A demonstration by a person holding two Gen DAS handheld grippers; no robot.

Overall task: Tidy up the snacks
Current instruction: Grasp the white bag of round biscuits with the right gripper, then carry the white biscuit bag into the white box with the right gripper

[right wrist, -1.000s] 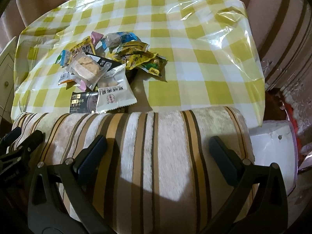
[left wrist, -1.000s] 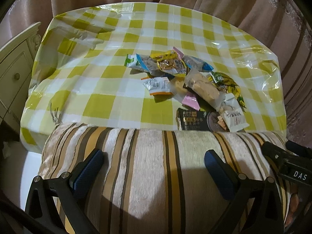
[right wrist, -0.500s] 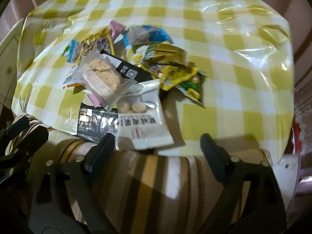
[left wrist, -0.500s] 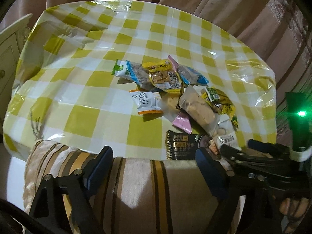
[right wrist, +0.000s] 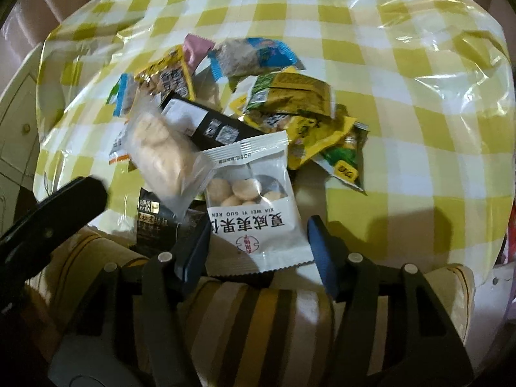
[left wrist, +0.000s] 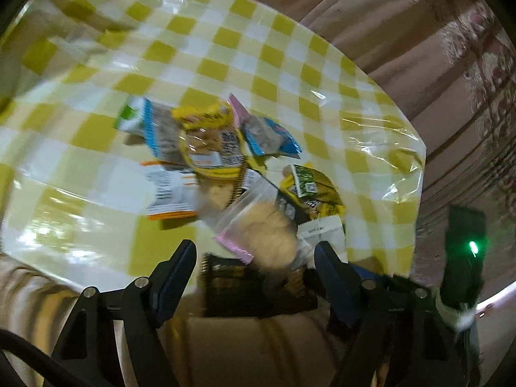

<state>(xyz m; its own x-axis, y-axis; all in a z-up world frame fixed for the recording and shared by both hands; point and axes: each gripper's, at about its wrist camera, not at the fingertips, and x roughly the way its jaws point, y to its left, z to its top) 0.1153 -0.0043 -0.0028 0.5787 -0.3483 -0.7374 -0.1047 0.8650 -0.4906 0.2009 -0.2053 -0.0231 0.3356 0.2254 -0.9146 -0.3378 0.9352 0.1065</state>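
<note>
Two tongs are in play, one in each of our hands, and both stand wide open with nothing between their blue pads. Our right tongs (right wrist: 258, 245) hover low at the near edge of the tabletop (right wrist: 419, 167), which wears a yellow-and-white checked cloth under clear plastic. Straight ahead of them, reaching into the gap between the pads without touching either that we can see, lies a white nut packet (right wrist: 254, 200) with a clear window and red print. Just left of it, a clear-wrapped biscuit pack (right wrist: 161, 154) lies tilted over a black wrapper (right wrist: 209, 125), and a second dark packet (right wrist: 161, 225) sits right in front of the left pad. Farther ahead and to the right we see crumpled yellow-green packets (right wrist: 300, 103), with a blue-edged packet (right wrist: 251, 56) beyond them.

Our left tongs (left wrist: 254, 267) hang over the same heap of snacks (left wrist: 225, 167) from the other side; this view is blurred. The biscuit pack (left wrist: 264, 229) lies just ahead of their gap, and the dark packet (left wrist: 245, 287) sits between the pads, lower down. A white-and-orange packet (left wrist: 167, 190) lies ahead to the left, and a yellow packet (left wrist: 209, 135) farther on. Below both tongs runs a striped cushion (right wrist: 258, 316); pink curtains (left wrist: 403, 32) hang behind the tabletop.
</note>
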